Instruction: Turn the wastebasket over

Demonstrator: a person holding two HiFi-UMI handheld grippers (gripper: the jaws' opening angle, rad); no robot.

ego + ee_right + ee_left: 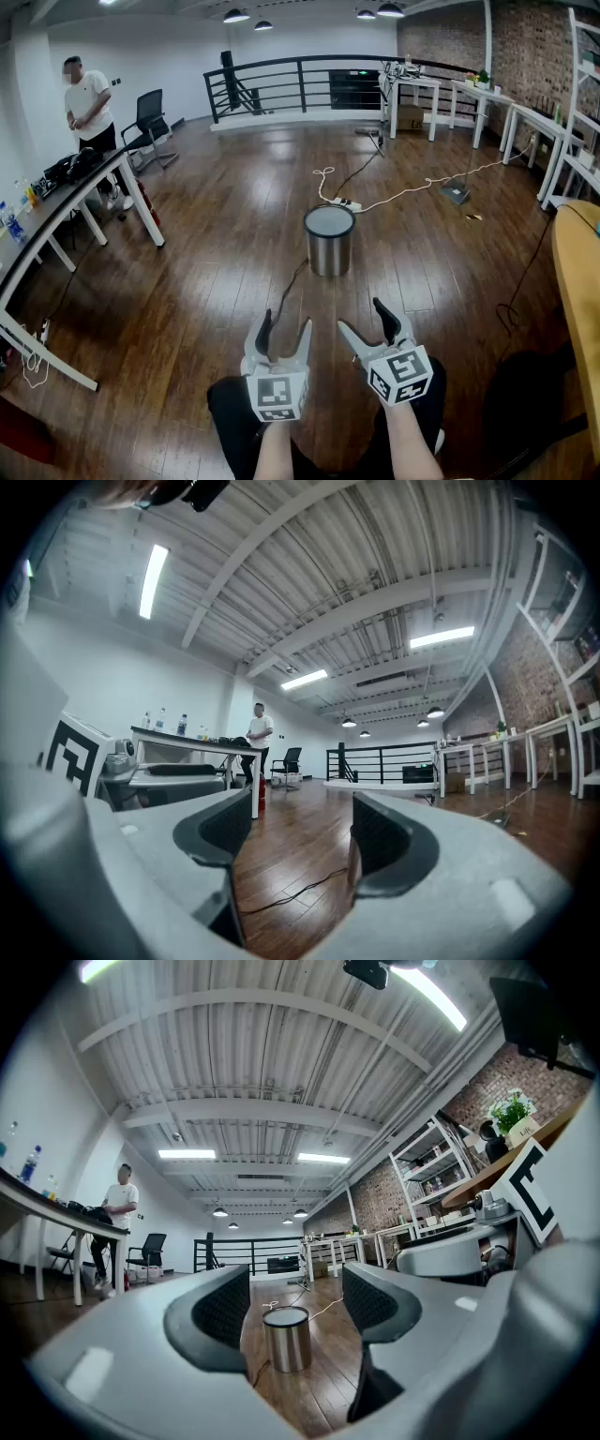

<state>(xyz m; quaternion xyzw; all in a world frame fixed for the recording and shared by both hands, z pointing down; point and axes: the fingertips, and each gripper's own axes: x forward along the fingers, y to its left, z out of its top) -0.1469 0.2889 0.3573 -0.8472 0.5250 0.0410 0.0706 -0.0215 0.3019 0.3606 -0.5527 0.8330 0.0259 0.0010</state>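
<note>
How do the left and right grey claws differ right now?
In its own view, the left grey claw frames the round steel wastebasket between its jaws; the right grey claw shows mainly brown wooden floor and a black cable between its jaws. The left claw's marker cube faces the head view squarely; the right claw's marker cube is tilted. Both claws are open, empty, and short of the wastebasket.

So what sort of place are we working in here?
Probably an open loft-style office or lab: white work tables along a brick wall, a black office chair, and a black railing at the far edge of the wood floor.
</note>
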